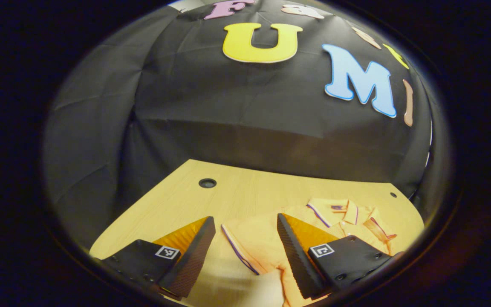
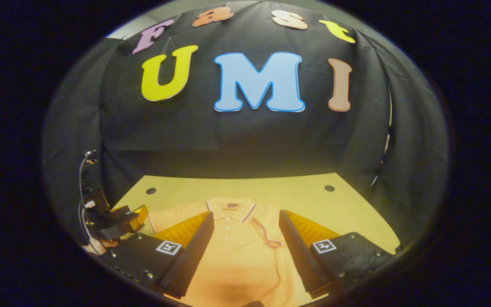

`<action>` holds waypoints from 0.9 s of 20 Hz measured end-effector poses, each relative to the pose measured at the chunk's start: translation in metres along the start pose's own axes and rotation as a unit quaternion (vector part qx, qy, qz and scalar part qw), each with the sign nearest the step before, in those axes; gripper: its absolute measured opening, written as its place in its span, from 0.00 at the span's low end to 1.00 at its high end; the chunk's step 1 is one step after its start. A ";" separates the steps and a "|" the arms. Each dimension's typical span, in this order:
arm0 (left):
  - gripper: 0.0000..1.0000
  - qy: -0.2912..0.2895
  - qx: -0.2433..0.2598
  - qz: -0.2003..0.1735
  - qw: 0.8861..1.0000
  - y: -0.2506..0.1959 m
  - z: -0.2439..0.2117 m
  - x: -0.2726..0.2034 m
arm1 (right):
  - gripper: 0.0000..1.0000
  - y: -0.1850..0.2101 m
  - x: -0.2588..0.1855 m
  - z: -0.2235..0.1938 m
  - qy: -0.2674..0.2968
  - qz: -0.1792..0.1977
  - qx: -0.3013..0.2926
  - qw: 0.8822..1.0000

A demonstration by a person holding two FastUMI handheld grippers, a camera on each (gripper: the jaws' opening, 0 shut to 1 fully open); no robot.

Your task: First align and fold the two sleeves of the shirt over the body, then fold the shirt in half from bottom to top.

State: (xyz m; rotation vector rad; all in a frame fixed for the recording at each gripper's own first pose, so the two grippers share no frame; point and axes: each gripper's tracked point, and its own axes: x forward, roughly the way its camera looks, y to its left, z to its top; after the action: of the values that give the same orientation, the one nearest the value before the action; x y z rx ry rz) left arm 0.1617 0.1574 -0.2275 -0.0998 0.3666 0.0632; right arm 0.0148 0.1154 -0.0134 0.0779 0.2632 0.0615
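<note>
An orange polo shirt [image 2: 237, 260] lies flat on the wooden table [image 2: 296, 192], collar [image 2: 230, 208] toward the wall. One sleeve lies folded over the body, its striped cuff [image 2: 265, 235] beside the button placket. The other sleeve [image 1: 245, 245] is spread out sideways, its purple-edged cuff running between my left gripper's fingers. My left gripper [image 1: 244, 217] is open just above that sleeve. My right gripper [image 2: 245, 213] is open over the shirt's chest, holding nothing. In the right gripper view the left gripper [image 2: 117, 219] sits at the shirt's left edge, held by a hand.
The table [image 1: 237, 192] has a round hole [image 1: 207, 183] at the far left and a small one [image 1: 393, 195] at the far right. Black cloth walls close in right behind the table's far edge. Bare wood lies left of the shirt.
</note>
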 end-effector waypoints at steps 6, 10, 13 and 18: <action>0.94 0.080 -0.006 0.008 0.997 0.006 -0.050 0.060 | 0.94 0.009 -0.025 -0.020 0.018 -0.006 -0.031 0.999; 0.94 0.100 0.007 0.023 0.995 0.014 -0.065 0.076 | 0.96 0.019 -0.030 -0.023 0.020 -0.010 -0.012 1.000; 0.96 0.107 0.012 0.019 0.994 0.011 -0.069 0.087 | 0.96 0.020 -0.032 -0.021 0.016 -0.012 -0.018 1.000; 0.77 0.122 0.052 0.030 0.991 0.003 -0.073 0.094 | 0.96 0.019 -0.034 -0.025 0.020 -0.015 0.000 1.000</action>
State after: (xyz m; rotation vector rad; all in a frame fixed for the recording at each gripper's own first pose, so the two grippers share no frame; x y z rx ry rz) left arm 0.2231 0.1565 -0.3295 0.0064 0.6166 0.0908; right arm -0.0251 0.1335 -0.0267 0.0727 0.3044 0.0343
